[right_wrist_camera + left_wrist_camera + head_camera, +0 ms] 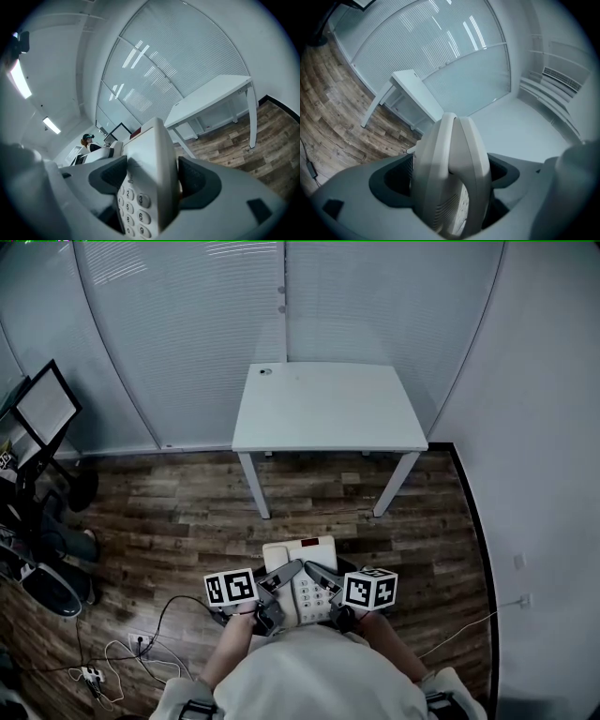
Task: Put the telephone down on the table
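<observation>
Telephone (pixel 149 154) (keypad (pixel 136 206) plain right-view, doubtful left-view)

The head camera is looking steeply down from above the person onto the floor (pixel 169 512) and the table (pixel 328 409) ahead, while the gripper cameras are sitting close behind the left tongs (pixel 450 171) and right tongs (pixel 153 180), each facing past the telephone (pixel 300 554) toward that same table, which all three views are sharing.

Wood floor (pixel 169 512) all around, cables (pixel 155 624) trailing to a power strip (pixel 91 674) lower left, a black-framed board (pixel 44 406) by the frosted glass wall (pixel 187 324) behind.
</observation>
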`<action>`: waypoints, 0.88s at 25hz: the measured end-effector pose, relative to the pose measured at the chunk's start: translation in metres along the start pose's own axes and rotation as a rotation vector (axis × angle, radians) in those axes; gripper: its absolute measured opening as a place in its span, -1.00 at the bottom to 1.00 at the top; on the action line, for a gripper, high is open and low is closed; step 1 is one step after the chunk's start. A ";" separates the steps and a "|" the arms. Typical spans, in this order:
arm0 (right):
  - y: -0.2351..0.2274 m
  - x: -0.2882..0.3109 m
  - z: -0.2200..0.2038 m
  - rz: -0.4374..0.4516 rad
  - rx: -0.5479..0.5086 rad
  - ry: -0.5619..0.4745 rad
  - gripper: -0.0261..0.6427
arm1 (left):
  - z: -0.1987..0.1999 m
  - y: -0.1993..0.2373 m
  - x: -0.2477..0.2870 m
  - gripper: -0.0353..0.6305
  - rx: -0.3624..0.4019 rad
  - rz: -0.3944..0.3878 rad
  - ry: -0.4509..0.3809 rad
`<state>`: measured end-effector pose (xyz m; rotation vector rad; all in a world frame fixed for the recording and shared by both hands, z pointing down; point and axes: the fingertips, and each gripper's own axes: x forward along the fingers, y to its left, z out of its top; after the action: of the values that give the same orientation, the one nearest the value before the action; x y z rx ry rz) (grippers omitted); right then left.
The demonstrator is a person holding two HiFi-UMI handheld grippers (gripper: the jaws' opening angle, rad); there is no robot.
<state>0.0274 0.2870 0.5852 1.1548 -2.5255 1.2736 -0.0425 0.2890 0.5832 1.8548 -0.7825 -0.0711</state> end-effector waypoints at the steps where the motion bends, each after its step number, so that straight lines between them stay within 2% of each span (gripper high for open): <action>1: -0.002 -0.002 0.000 -0.001 0.000 0.001 0.11 | -0.001 -0.001 0.002 0.45 0.000 -0.001 0.001; 12: -0.014 -0.003 0.006 -0.014 0.019 0.006 0.10 | 0.000 -0.001 0.016 0.45 -0.011 -0.001 0.021; 22: -0.031 0.024 0.031 -0.019 0.031 0.012 0.10 | 0.031 0.014 0.039 0.45 -0.020 0.004 0.027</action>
<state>0.0384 0.2388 0.5945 1.1710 -2.4885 1.3159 -0.0313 0.2397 0.5932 1.8316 -0.7635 -0.0510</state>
